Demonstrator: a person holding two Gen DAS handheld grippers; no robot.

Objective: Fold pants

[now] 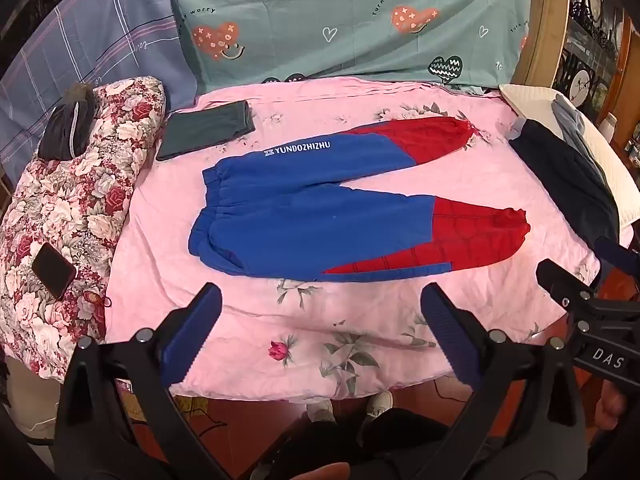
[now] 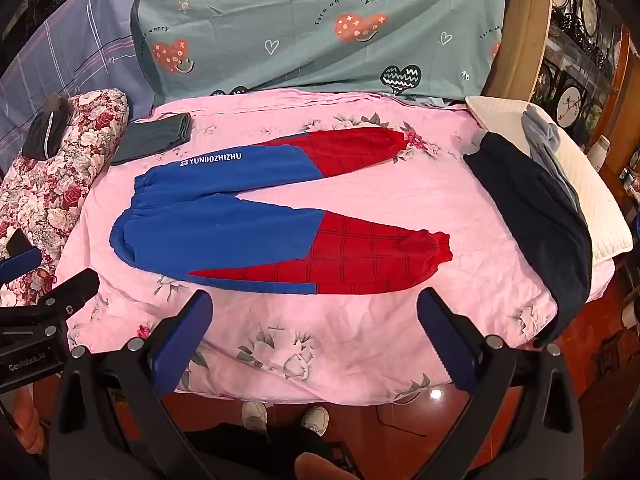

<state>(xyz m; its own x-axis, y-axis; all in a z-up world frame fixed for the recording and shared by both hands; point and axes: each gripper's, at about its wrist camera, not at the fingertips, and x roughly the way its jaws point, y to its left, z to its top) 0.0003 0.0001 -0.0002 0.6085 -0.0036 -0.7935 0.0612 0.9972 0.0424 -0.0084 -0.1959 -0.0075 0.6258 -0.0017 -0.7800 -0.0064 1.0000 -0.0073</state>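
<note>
Blue and red pants lie flat on the pink floral sheet, waistband to the left, both legs spread apart to the right, red cuffs at the right ends. They also show in the right wrist view. My left gripper is open and empty, held above the sheet's front edge, short of the near leg. My right gripper is open and empty, also in front of the near leg. The right gripper's fingers show at the right edge of the left wrist view.
A folded grey garment lies at the back left. A floral quilt with a phone and a dark pouch is on the left. Dark clothes and a white pillow are on the right. Pillows stand behind.
</note>
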